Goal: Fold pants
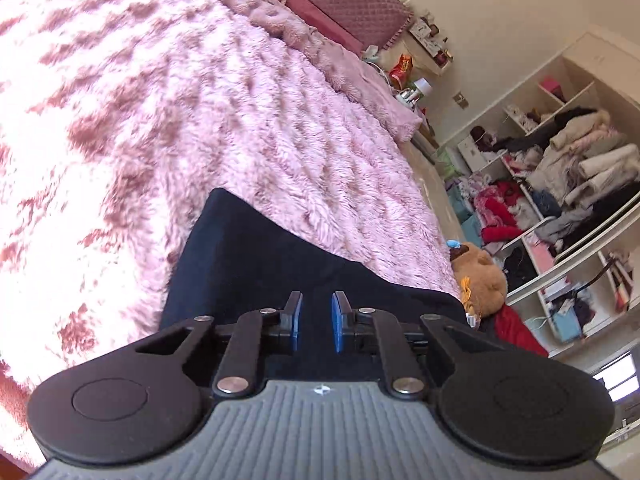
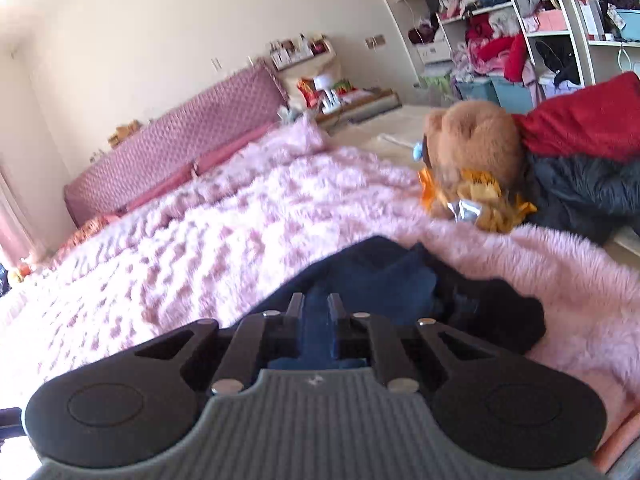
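Observation:
Dark navy pants lie on a fluffy pink blanket that covers the bed. In the left wrist view my left gripper hovers over the near part of the pants. Its blue pads stand a narrow gap apart, and no cloth shows pinched between them. In the right wrist view my right gripper is shut on a bunched fold of the pants, with blue cloth squeezed between its fingers. The rest of the pants is crumpled just ahead of it on the blanket.
A brown teddy bear with a crinkled snack wrapper sits at the bed's far edge, beside a red cloth and a dark jacket. Open shelves stuffed with clothes stand beyond. A padded headboard runs along the far side.

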